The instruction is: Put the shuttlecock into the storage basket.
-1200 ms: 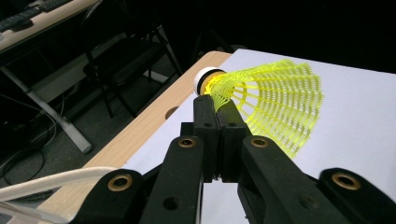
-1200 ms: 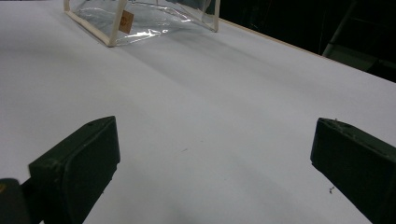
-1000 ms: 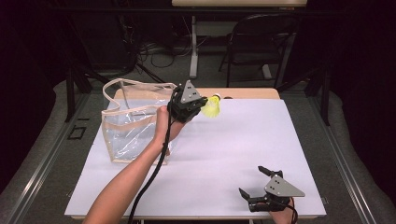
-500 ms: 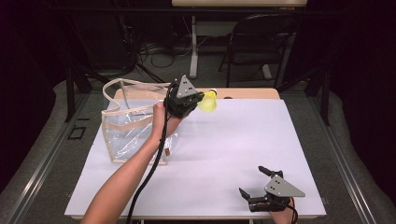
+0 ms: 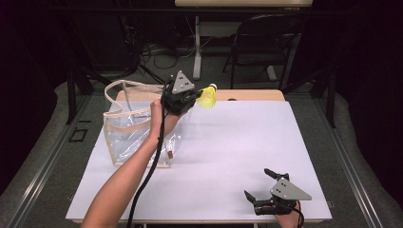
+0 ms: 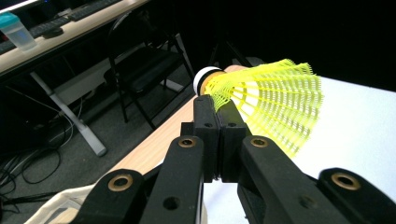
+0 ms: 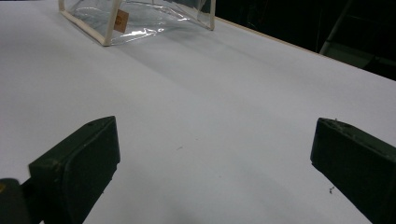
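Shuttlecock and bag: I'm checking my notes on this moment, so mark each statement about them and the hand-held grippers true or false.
1. The left hand-held gripper is shut on the yellow shuttlecock. True.
2. The shuttlecock lies inside the clear bag. False: it is held up in the air beside the bag.
3. The right hand-held gripper is open, with nothing between its jaws. True.
4. The bag lies flat on the floor. False: it stands on the white table.
5. The right hand-held gripper touches the bag. False: it sits at the near right corner of the table, far from the bag.
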Demonstrator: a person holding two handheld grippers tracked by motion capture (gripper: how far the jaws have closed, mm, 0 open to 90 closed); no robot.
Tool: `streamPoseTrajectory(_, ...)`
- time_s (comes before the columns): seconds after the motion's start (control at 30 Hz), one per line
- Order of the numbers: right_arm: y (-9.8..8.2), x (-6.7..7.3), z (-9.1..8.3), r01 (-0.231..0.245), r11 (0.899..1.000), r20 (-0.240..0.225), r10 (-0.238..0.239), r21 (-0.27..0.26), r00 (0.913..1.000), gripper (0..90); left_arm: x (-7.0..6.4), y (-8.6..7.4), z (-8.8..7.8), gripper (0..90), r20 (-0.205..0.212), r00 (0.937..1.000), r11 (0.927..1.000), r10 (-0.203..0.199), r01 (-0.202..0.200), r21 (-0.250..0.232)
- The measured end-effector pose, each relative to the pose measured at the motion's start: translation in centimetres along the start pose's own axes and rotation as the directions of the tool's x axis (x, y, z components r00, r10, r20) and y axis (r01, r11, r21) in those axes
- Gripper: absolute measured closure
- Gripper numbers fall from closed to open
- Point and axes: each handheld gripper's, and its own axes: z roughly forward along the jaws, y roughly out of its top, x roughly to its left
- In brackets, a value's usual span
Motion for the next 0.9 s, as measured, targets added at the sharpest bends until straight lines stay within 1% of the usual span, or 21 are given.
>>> streamPoseTrajectory(0.13, 0.0, 0.1, 0.1, 0.006, 1.000, -0.002, -0.006, 0.000, 1.0000, 0.8, 0.1, 0.1, -0.2, 89.5, -0.005, 1.0000, 1.0000, -0.001, 0.001, -0.004)
streamPoseTrajectory(0.43, -0.1, 0.1, 0.2, 0.003, 1.000, -0.004, -0.003, 0.003, 1.0000, 0.8, 1.0, 0.3, -1.0, 89.5, -0.022, 0.9997, 0.9998, -0.014, 0.014, -0.016)
streamPoseTrajectory(0.9, -0.1, 0.1, 0.2, 0.005, 1.000, -0.003, -0.005, 0.007, 1.0000, 0.9, 2.2, 0.3, -2.4, 89.5, -0.060, 0.9981, 0.9997, -0.014, 0.013, -0.023)
